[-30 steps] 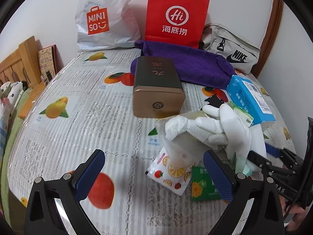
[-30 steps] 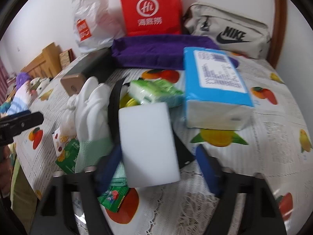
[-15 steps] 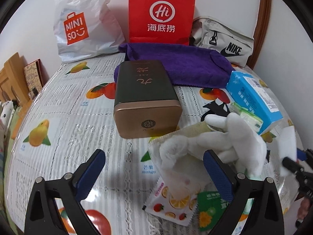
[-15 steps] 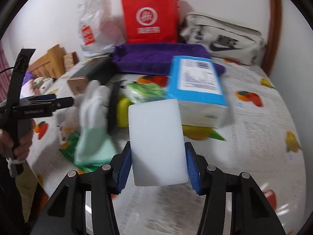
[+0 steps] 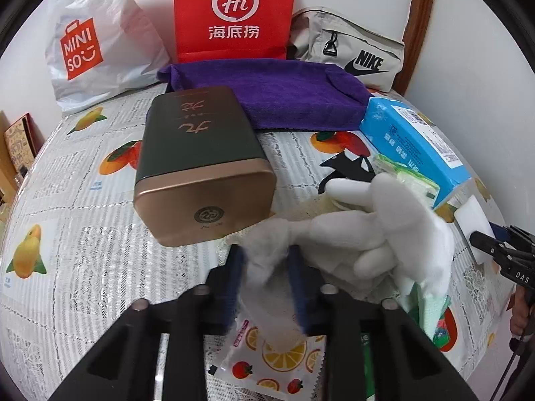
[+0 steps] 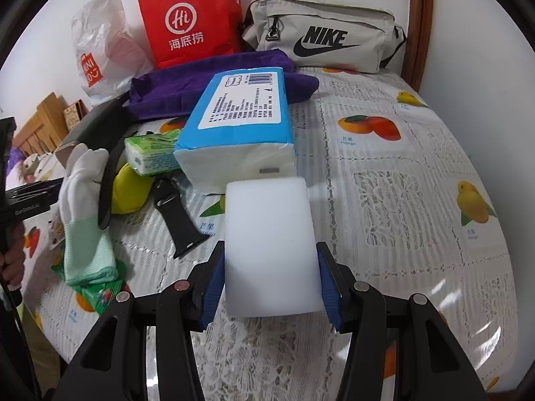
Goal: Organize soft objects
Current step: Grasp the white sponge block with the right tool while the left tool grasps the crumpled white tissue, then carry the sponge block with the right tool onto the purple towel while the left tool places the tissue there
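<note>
Surface: table (image 6: 401, 200) under a lace-pattern cloth printed with fruit, set against a white wall.
Back row: white Miniso plastic bag (image 5: 97, 43), red paper bag (image 5: 234, 13), beige Nike pouch (image 6: 321, 36); a folded purple towel (image 5: 274, 97) lies in front of them.
Tin: dark green box with a bronze end (image 5: 200, 167), lying on its side, near the towel's front edge.
Left gripper (image 5: 265, 267): jaws have just been closing; the blue pads now pinch a fingertip of the white glove.
White glove (image 5: 378, 234): knit, with a green cuff; it lies over fruit-printed sachets (image 5: 277, 357), just beside the tin.
Right gripper (image 6: 271, 280): both pads are clamped on the sides of a white sponge block (image 6: 269, 247), held above the cloth.
Tissues: blue-wrapped pack (image 6: 240, 123) touching a smaller green pack (image 6: 150, 153), directly beyond the sponge.
Other items: black strap (image 6: 174, 214) and a yellow soft object (image 6: 128, 190) between glove and tissue packs.
</note>
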### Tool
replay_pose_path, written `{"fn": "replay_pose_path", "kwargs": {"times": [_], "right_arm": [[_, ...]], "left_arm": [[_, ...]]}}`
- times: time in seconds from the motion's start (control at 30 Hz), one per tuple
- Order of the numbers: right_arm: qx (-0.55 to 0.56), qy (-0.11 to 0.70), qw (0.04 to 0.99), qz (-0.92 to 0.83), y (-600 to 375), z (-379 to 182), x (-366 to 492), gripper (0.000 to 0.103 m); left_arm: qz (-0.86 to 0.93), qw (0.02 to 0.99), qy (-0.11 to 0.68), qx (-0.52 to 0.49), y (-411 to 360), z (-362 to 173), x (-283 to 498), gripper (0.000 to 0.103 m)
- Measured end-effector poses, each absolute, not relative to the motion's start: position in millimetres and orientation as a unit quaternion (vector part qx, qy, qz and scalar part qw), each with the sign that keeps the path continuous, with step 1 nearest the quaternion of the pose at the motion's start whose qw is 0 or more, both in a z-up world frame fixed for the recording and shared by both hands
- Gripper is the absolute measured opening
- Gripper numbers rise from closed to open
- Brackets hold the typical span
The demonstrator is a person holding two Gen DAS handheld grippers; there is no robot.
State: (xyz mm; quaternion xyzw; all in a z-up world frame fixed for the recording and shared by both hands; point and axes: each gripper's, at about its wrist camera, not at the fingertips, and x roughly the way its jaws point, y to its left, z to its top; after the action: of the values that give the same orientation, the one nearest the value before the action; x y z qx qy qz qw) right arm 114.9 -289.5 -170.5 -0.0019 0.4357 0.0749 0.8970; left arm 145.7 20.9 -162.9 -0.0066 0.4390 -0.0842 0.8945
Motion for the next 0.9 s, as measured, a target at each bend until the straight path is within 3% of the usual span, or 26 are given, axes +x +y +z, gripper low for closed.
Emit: {"fn": "replay_pose_path", "kwargs": {"times": [0.47,0.9], "right_arm": [[0.010,0.426,0.901,0.077,-281,-156,106,0.050],[0.021,0.381,0.918,0.106,-269,-97,95,0.050]], "left_arm": [[-0.043,0.912,0.406,-0.045,57,-136,108,0.023],[-0.010,0.924,0.377,-0.055,68,-88,92,0.023]]}}
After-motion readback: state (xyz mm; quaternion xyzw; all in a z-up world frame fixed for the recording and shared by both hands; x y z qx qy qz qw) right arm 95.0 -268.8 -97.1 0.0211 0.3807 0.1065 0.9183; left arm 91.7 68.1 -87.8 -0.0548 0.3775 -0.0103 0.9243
